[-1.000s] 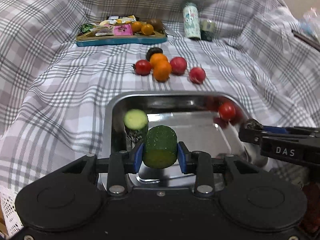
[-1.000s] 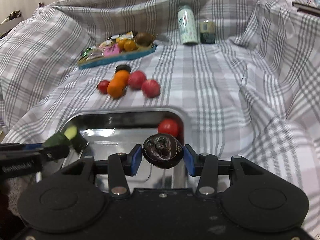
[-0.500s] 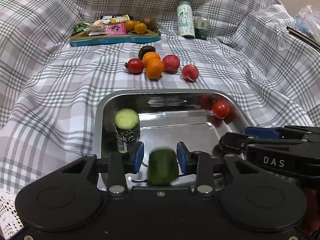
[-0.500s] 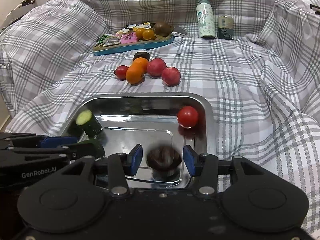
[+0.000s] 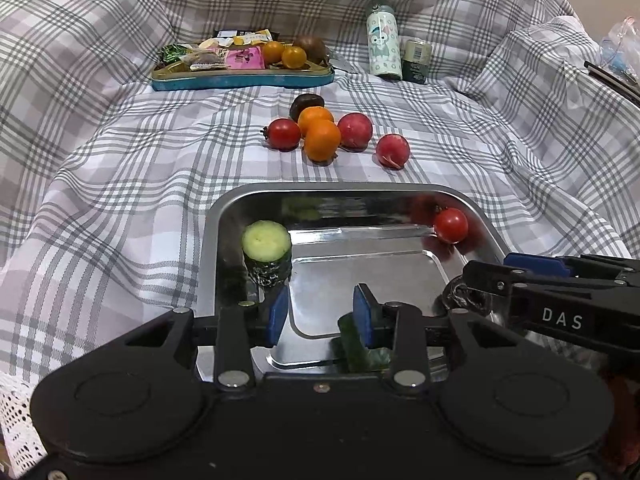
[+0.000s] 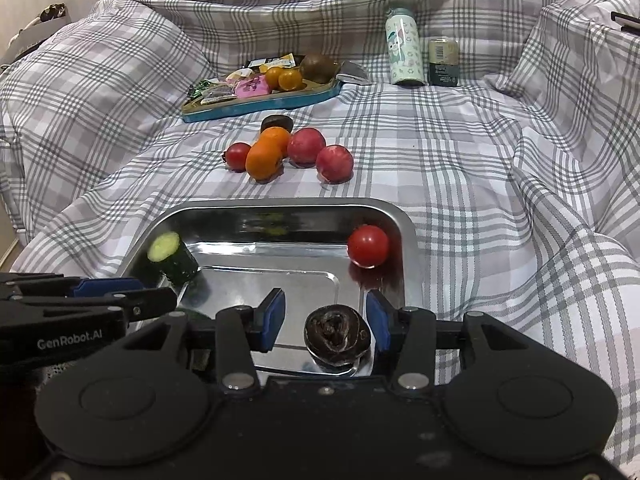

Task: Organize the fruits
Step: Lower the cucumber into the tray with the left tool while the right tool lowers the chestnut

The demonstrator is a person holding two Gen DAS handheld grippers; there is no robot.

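Both grippers hang over the near edge of the metal tray (image 5: 484, 224), and both look released. The left gripper (image 5: 320, 316) has its blue pads apart with nothing pressed between them; a dark green cucumber piece (image 5: 356, 350) lies on the tray floor just below its right pad. The right gripper (image 6: 325, 322) also stands open, and the dark wrinkled fruit (image 6: 336, 334) sits on the tray between the pads, a gap visible on each side of it.

So four things are in the tray now, by my judgement: this cucumber piece, a second cucumber chunk (image 5: 267, 252) standing near the left wall with its pale cut face up, a red tomato (image 5: 451, 225) at the far right corner, and the wrinkled fruit. Left on the checked cloth (image 5: 120, 168), beyond the tray, is a small cluster: another tomato (image 5: 283, 133), two oranges (image 5: 320, 136) touching each other, two pink-red round fruits (image 5: 372, 138) and a dark fruit (image 5: 306, 103) behind them. These probably must go in next.

The tray is shiny steel with rounded corners and reflects the fruit. The cucumber skin looks bumpy, the tomatoes are smooth and glossy, and the dark fruit is shrivelled and folded. The cloth is soft and full of creases, so round fruit may roll a little on it.
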